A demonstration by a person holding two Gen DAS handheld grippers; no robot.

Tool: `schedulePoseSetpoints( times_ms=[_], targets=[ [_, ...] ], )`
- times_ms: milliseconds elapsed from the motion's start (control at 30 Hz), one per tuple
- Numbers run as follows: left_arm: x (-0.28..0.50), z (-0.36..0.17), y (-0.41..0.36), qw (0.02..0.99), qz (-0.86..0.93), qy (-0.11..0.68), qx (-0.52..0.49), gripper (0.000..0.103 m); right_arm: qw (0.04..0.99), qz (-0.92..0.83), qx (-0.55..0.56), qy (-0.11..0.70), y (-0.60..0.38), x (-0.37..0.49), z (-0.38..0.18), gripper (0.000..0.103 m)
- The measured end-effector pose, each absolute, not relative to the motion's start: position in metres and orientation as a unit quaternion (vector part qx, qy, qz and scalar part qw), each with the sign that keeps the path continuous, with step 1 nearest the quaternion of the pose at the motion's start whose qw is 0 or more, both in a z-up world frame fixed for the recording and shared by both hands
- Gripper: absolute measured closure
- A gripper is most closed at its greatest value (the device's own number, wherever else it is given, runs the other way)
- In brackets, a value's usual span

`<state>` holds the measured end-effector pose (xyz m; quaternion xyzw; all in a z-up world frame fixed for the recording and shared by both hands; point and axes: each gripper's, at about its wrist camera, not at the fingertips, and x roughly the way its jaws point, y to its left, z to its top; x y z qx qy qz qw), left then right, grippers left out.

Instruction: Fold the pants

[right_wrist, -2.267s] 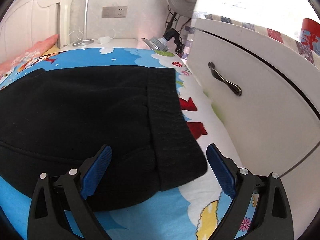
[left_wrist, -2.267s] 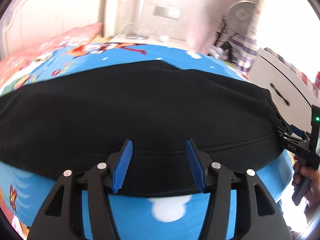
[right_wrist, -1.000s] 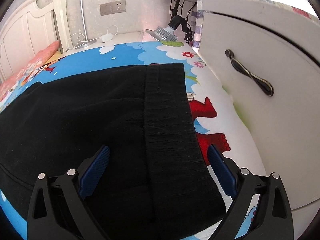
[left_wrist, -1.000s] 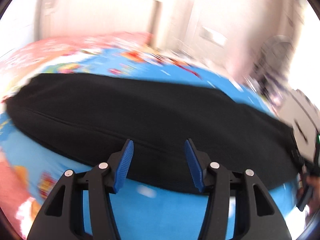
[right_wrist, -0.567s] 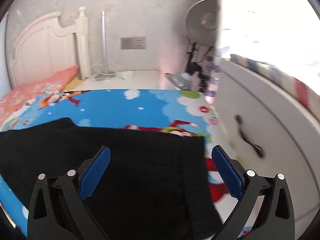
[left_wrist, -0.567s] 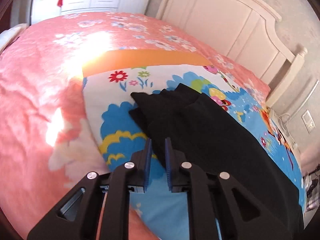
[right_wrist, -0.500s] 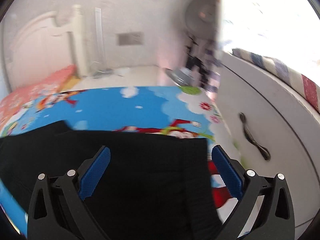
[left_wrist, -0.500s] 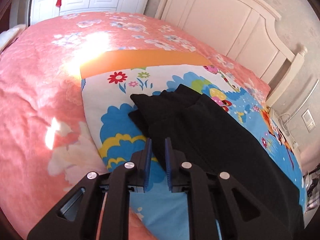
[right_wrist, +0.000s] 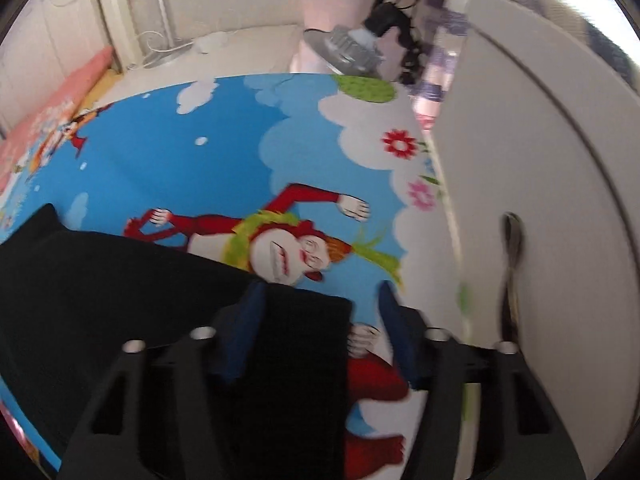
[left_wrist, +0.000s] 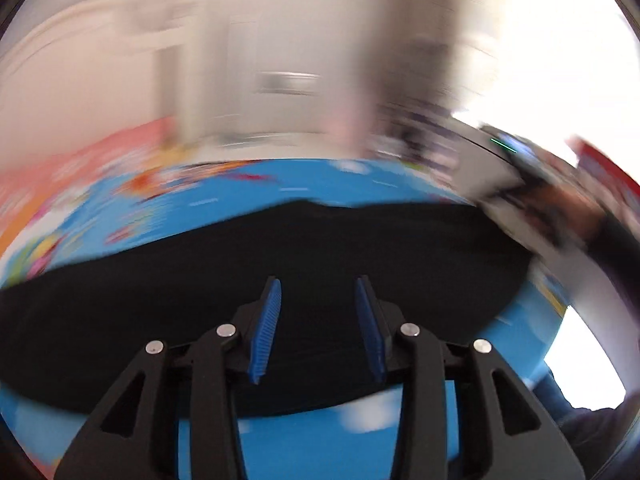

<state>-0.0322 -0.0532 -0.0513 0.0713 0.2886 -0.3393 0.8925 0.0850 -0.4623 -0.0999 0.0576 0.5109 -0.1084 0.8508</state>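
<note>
Black pants [left_wrist: 280, 264] lie flat across a blue cartoon-print bed sheet [left_wrist: 224, 188]. The left wrist view is blurred by motion. My left gripper [left_wrist: 318, 320] is open and empty, its blue pads over the near edge of the pants. In the right wrist view the pants [right_wrist: 120, 292] fill the lower left, with the ribbed waistband corner [right_wrist: 320, 320] between the jaws. My right gripper [right_wrist: 320, 328] is open around that corner, jaws apart, not closed on the cloth.
A white cabinet [right_wrist: 540, 200] with a dark handle [right_wrist: 510, 272] stands close on the right of the bed. A fan and cables [right_wrist: 360, 36] sit at the back. A pink pillow [right_wrist: 60, 100] lies at the far left. The other hand-held gripper [left_wrist: 532, 176] shows at the right.
My left gripper has swung from the pant-leg end back over the middle and opened. My right gripper has narrowed and moved over the far waistband corner.
</note>
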Motion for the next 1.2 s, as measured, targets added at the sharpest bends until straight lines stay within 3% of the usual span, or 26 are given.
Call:
schedulePoseSetpoints(
  times_ms=[133,167,367,400,433,600,833,1000,1067,1200],
  targets=[
    [-0.100,-0.067,-0.198,0.823,-0.476,0.214,0.224,0.062,0.849,-0.103,0.027,0.517,-0.451,0.098,-0.099,0.061],
    [-0.115,-0.074,-0.237,0.805,-0.498,0.184,0.265,0.062,0.849,-0.100,0.028,0.518,-0.451,0.099,-0.099,0.074],
    [-0.120,-0.119,-0.357,0.776,-0.480,0.156,0.379,0.062,0.854,-0.060,0.023,0.516,-0.454,0.097,-0.097,0.086],
    [-0.118,-0.127,-0.368,0.772,-0.469,0.154,0.400,0.068,0.854,-0.059,0.018,0.517,-0.453,0.099,-0.097,0.089],
    [-0.117,-0.135,-0.377,0.771,-0.456,0.149,0.419,0.087,0.853,-0.068,0.009,0.517,-0.453,0.101,-0.096,0.098],
    [-0.109,-0.117,-0.383,0.809,-0.423,0.119,0.391,0.092,0.876,-0.064,0.009,0.477,-0.453,0.105,-0.070,0.099],
    [-0.103,-0.141,-0.395,0.801,-0.423,0.137,0.401,0.092,0.884,-0.081,0.020,0.459,-0.466,0.086,-0.060,0.098],
    [-0.105,-0.143,-0.395,0.801,-0.423,0.134,0.403,0.090,0.861,0.027,0.046,0.506,-0.440,0.072,-0.073,0.098],
    [-0.104,-0.143,-0.396,0.801,-0.422,0.136,0.401,0.090,0.851,0.002,0.006,0.526,-0.432,0.079,-0.094,0.098],
    [-0.115,-0.128,-0.381,0.810,-0.431,0.158,0.365,0.069,0.855,-0.020,-0.035,0.518,-0.431,0.086,-0.115,0.103]
  ],
)
